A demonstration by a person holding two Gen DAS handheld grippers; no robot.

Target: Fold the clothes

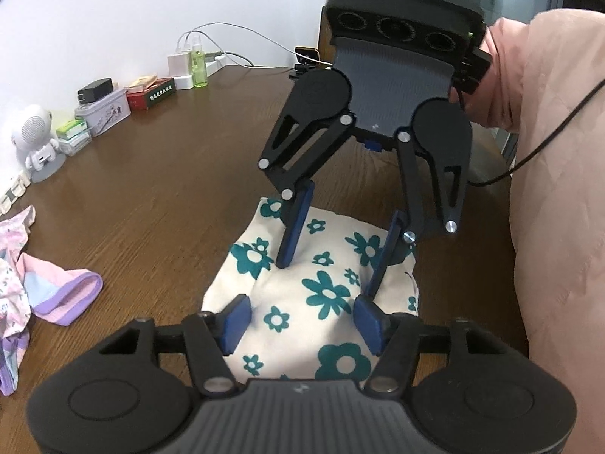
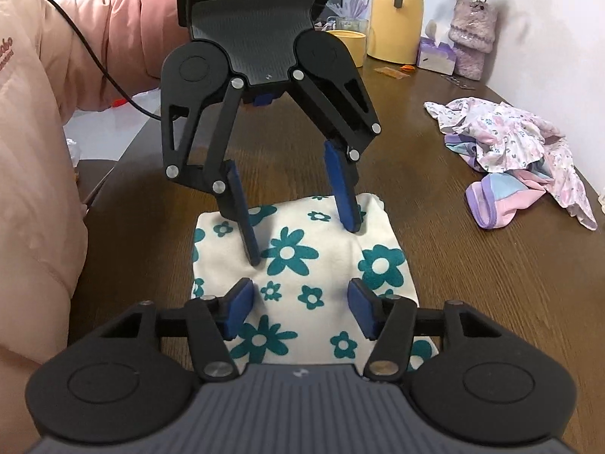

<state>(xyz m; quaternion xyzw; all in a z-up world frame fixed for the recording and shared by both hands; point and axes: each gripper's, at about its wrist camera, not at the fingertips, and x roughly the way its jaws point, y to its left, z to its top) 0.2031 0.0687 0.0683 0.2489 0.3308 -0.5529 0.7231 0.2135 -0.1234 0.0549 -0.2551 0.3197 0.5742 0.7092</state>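
Note:
A folded white cloth with teal flowers (image 1: pixel 302 344) (image 2: pixel 298 276) lies flat on the brown wooden table (image 1: pixel 170 170) (image 2: pixel 491 283). Both grippers face each other over it. My left gripper (image 1: pixel 302 321) (image 2: pixel 303 242) is open, and its blue fingertips (image 2: pixel 255 257) point down onto the cloth's top. My right gripper (image 1: pixel 328 277) (image 2: pixel 301 306) is open too, with its tips at the cloth's surface from the opposite side. Neither holds any fabric between its pads.
A loose pile of pink, purple and floral clothes (image 1: pixel 22 276) (image 2: pixel 522 147) lies to one side. Boxes, a tin (image 1: pixel 104 109), a white figure (image 1: pixel 36 140) and a green bottle (image 1: pixel 199 64) line the wall. A yellow jug (image 2: pixel 395 11) and vase (image 2: pixel 470 38) stand behind. A person's pink jacket (image 1: pixel 559 151) (image 2: pixel 30 113) borders the table.

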